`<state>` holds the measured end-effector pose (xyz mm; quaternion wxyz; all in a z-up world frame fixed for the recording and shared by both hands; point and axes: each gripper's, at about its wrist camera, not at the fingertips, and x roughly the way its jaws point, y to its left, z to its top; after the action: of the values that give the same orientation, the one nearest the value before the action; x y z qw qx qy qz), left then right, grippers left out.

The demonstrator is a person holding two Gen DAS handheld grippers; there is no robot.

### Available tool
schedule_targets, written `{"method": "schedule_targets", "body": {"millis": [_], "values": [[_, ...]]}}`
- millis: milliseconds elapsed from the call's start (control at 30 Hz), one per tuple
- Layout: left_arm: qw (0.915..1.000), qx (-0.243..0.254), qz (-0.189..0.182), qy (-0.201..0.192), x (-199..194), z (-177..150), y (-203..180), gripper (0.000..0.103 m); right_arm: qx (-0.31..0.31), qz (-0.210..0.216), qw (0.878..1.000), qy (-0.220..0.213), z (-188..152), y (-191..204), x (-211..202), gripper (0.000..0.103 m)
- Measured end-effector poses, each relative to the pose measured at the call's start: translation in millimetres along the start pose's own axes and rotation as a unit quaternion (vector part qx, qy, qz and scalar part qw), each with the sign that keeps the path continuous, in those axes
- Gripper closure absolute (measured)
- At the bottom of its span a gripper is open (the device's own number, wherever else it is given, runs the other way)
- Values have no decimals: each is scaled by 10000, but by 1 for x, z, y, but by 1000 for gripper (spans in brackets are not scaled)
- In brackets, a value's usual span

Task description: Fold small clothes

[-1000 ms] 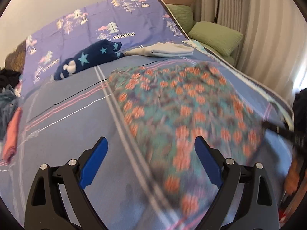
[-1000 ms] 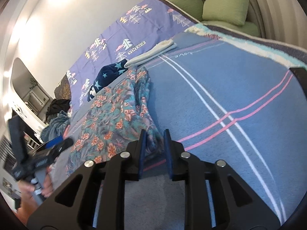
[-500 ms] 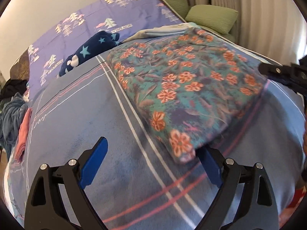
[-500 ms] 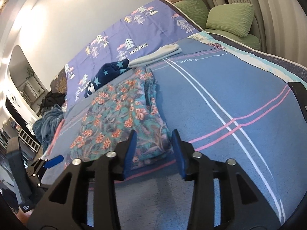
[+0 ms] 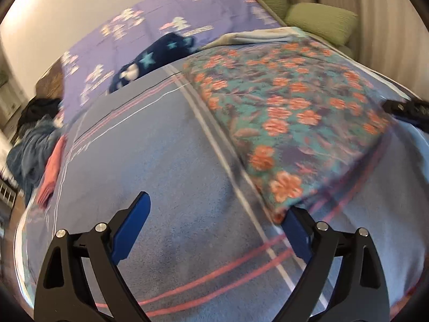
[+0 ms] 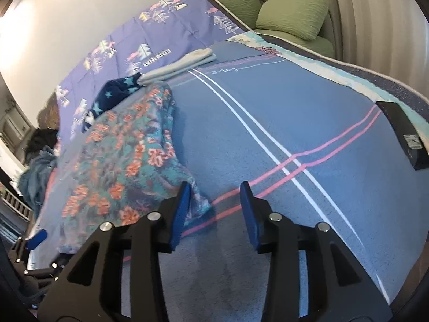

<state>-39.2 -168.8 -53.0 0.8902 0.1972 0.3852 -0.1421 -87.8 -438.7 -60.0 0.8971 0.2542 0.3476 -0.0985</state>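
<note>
Released a second ago: right tool (image 6: pixel 214 204) now gapes empty beside garment (image 6: pixel 128 155) corner. Left tool (image 5: pixel 217 225) wide open, holding nothing. Garment flat on bed (image 6: pixel 268 134), likely spread for folding.

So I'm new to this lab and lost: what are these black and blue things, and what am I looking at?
Those are handheld tongs, one in each of a person's hands, each with a camera looking along its fingers. One picture is from the left tongs, the other from the right tongs. Both are open and hold nothing. On the blue blanket lies a flowered garment spread flat, with a navy star-patterned cloth and a folded pale cloth behind it. A black box lies near the edge.
</note>
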Motion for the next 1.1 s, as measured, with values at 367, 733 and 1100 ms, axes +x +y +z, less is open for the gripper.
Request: {"method": "schedule_targets", "body": {"millis": [367,733,1100], "values": [[9826,-631,-1692,-435,-3,39,16,81,-662,1242,9897,-258,27,50,-11,85],[9835,-523,-1700,-338,16,28,17,58,-338,1213,9914,345,29,34,26,93],[9810,-1137,-1573,36,74,56,29,44,-577,1087,9900,696,57,56,70,84]]}}
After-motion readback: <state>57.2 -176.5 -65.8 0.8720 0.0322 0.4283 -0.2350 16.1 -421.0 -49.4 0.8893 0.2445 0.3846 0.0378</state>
